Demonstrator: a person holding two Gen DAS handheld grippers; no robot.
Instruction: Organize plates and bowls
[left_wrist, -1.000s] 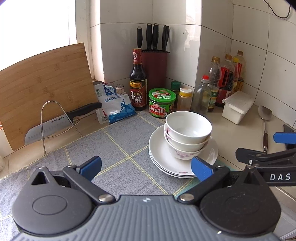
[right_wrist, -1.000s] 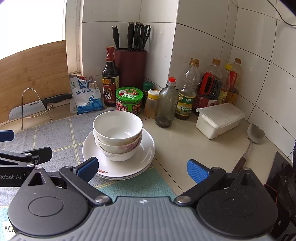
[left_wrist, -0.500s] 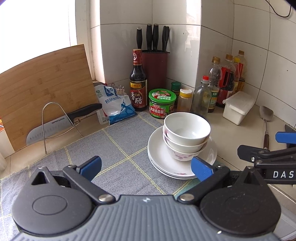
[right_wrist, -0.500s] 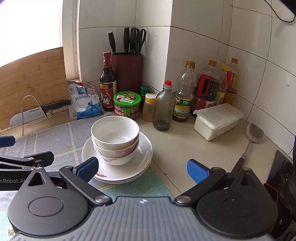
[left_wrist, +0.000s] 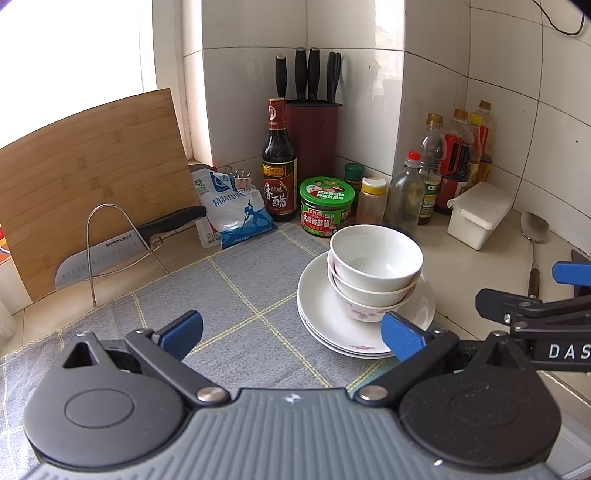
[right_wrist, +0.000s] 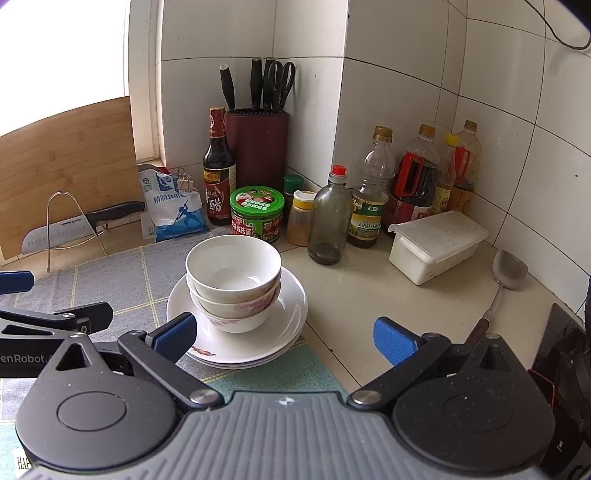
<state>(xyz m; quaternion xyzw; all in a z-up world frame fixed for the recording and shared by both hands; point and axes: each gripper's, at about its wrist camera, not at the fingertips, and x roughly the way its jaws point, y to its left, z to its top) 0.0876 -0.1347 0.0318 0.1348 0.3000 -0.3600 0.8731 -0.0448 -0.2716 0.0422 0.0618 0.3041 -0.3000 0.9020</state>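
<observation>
Three nested white bowls (left_wrist: 375, 271) sit on a stack of white plates (left_wrist: 325, 325) at the right edge of a grey checked mat (left_wrist: 229, 295); the stack also shows in the right wrist view, bowls (right_wrist: 233, 280) on plates (right_wrist: 284, 325). My left gripper (left_wrist: 291, 332) is open and empty, just in front of and left of the stack. My right gripper (right_wrist: 284, 336) is open and empty, in front of the stack's right side. Each gripper shows at the edge of the other's view.
Behind the stack stand a green-lidded jar (left_wrist: 327, 210), a vinegar bottle (left_wrist: 279, 162), a knife block (left_wrist: 312, 136), several oil and sauce bottles (right_wrist: 373, 199) and a white lidded box (right_wrist: 437, 245). A cutting board (left_wrist: 88, 177), knife on a wire rack (left_wrist: 110, 247), salt bag (left_wrist: 232, 210) and metal spatula (right_wrist: 506, 280) lie around.
Both grippers have drawn back slightly and risen; the stack sits a little lower and farther in both views. Nothing was grasped or moved.
</observation>
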